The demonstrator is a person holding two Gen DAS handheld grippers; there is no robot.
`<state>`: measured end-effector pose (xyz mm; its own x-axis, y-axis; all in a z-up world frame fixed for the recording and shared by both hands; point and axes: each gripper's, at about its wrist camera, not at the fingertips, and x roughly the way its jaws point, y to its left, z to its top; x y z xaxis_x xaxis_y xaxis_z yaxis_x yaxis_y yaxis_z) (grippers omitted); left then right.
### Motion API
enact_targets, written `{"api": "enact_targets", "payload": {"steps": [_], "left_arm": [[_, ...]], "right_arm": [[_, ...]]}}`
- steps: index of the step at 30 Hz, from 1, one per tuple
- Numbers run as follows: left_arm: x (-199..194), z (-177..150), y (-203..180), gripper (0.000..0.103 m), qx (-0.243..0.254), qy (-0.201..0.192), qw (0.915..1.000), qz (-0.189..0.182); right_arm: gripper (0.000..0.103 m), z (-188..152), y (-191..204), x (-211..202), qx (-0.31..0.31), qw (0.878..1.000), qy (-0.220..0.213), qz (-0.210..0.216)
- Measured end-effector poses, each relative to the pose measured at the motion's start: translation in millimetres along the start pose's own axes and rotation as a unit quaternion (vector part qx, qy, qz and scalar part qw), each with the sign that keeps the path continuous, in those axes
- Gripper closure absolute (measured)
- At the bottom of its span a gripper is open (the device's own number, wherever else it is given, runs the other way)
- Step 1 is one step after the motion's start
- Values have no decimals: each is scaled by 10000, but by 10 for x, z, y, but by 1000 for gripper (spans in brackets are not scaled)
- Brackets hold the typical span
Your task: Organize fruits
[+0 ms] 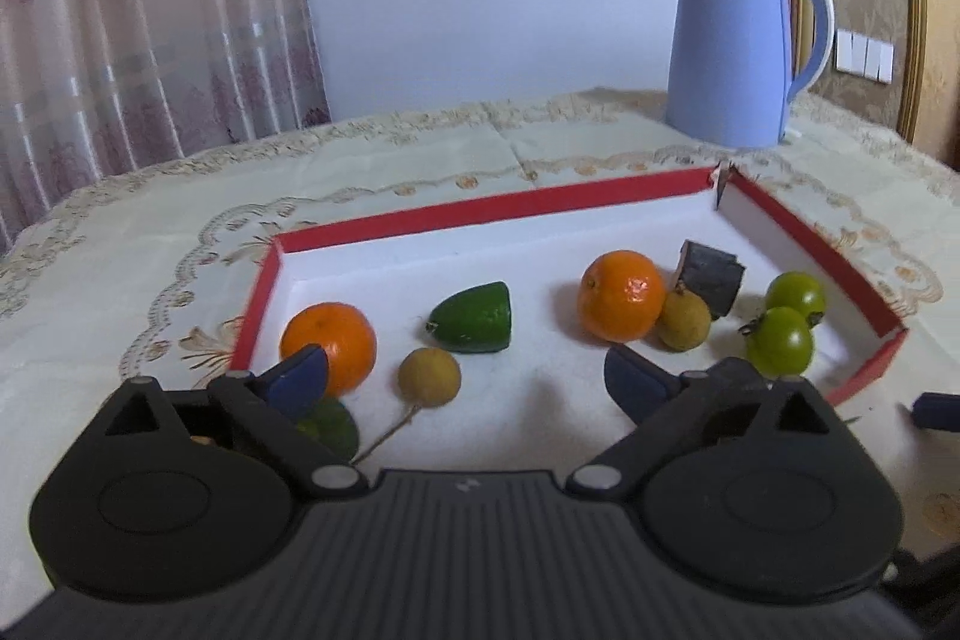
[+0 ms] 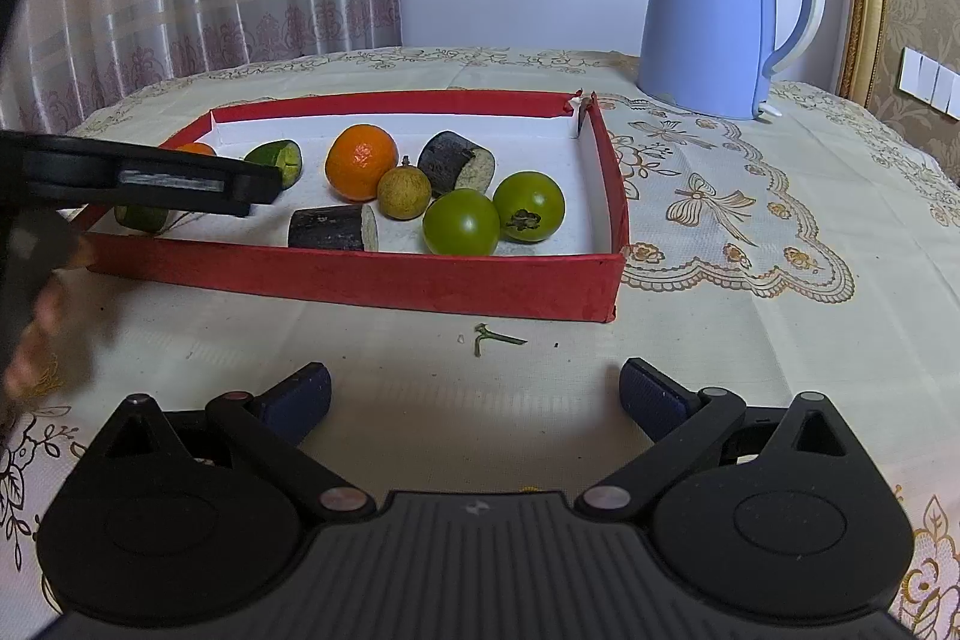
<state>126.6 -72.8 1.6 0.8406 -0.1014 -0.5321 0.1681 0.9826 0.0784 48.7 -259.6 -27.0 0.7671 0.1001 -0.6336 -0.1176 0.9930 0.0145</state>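
A red-walled tray with a white floor holds the fruit. In the left wrist view I see two oranges, a green cut piece, two tan longans, a dark cut chunk and two green tomatoes. My left gripper is open above the tray's near side, its left finger by the near orange. My right gripper is open and empty over the tablecloth in front of the tray. The left gripper shows in the right wrist view.
A blue electric kettle stands behind the tray's right corner. A second dark chunk lies by the tray's front wall. A small green stem lies on the embroidered tablecloth. A curtain hangs at the left.
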Motion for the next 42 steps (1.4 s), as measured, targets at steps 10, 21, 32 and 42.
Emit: {"api": "enact_targets", "payload": {"steps": [10,21,32,42], "left_arm": [[-504,-229,150,2,-397,-43,9991,146],[-812,-327,228,0,-612,-10,9978,272],[-886,-385,273,0,-758,53,9967,283],[-921,-429,226,0,-666,128,9976,151]], "right_arm": [[0,0,6,-2,0,10000,-1,-2],[0,0,147,-161,277,9995,-125,-125],[0,132,282,-266,411,9975,-234,-533],[0,143,390,-219,426,9981,-148,-419]]}}
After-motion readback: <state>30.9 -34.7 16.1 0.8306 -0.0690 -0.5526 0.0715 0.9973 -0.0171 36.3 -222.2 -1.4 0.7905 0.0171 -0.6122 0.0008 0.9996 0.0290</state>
